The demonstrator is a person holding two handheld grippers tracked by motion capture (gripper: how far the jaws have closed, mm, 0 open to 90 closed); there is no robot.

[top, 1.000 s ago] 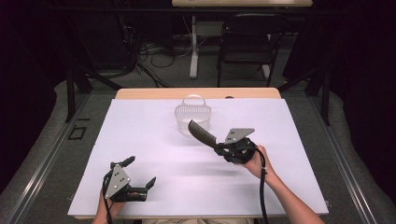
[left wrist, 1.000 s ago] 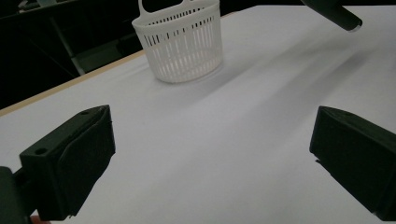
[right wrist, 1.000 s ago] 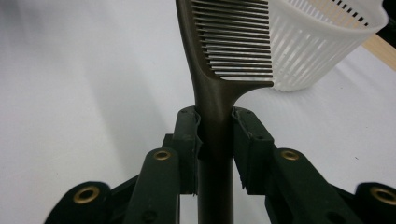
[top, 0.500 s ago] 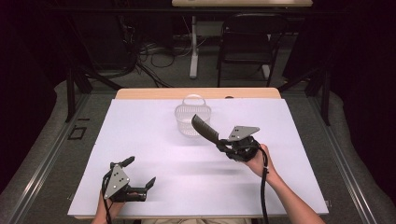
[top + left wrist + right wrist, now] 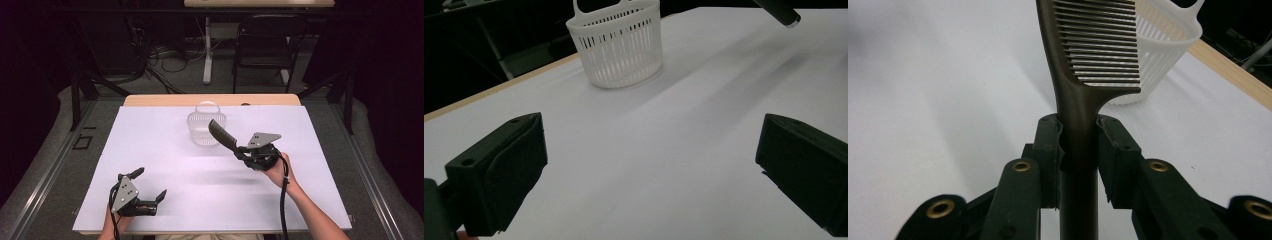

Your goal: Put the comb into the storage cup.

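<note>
Right claw (image 5: 1079, 145) — pinching the handle of a dark brown plastic comb (image 5: 1095, 45), holding it raised above the white surface (image 5: 165, 150), teeth end reaching toward the white slotted plastic basket (image 5: 202, 129). Left claw (image 5: 649, 170) — resting low near the surface's front edge, jaws standing spread, gripping nothing.

Your dark brown comb (image 5: 1083, 75) is off the table, its handle clamped between the right gripper's (image 5: 245, 150) jaws, and its toothed end points up and away toward the basket. The white slotted plastic basket (image 5: 203, 127) with its loop handle stands upright near the table's far edge, just beyond the comb's tip.
</note>
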